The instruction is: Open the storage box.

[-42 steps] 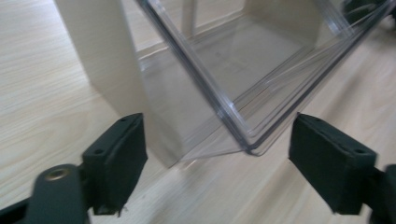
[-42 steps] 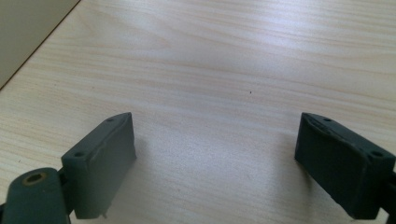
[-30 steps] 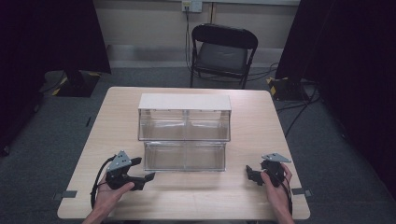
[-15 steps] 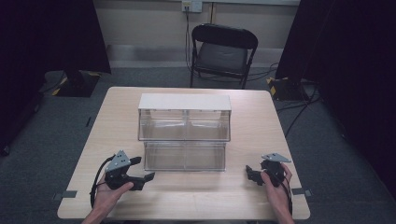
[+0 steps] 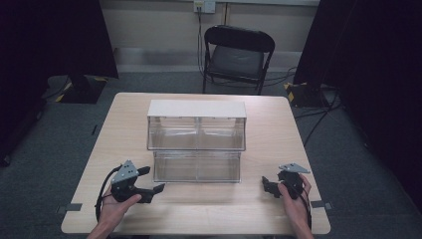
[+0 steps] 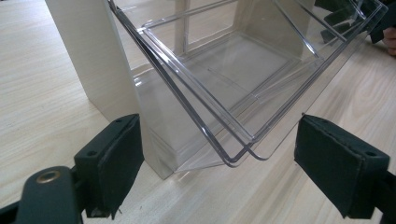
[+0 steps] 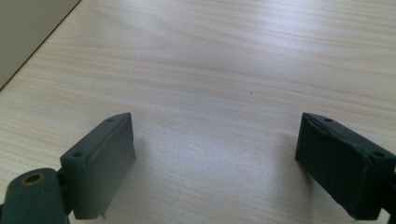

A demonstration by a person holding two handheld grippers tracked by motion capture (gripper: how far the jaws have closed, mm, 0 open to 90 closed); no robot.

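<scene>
A clear two-tier bin organizer (image 5: 196,129) with a white top stands in the middle of the wooden table (image 5: 214,209). My left gripper (image 5: 153,179) sits by the front left corner of the lower clear bin (image 5: 196,167). Its jaws have just been opening. In the left gripper view the left gripper (image 6: 224,140) stands open, and the clear bin's corner (image 6: 243,70) reaches into the gap without touching the pads (image 6: 116,158). My right gripper (image 5: 267,185) rests near the front right of the table. In the right gripper view the right gripper (image 7: 215,144) is open over bare wood.
A black folding chair (image 5: 239,55) stands beyond the far table edge. The organizer's white side wall (image 6: 88,56) rises just left of the clear bin. Bare wood runs along the table's front edge between the two hands. Cables lie on the grey floor at the right.
The left gripper's jaws stand a little wider apart than before. Both hands stay where they were.
</scene>
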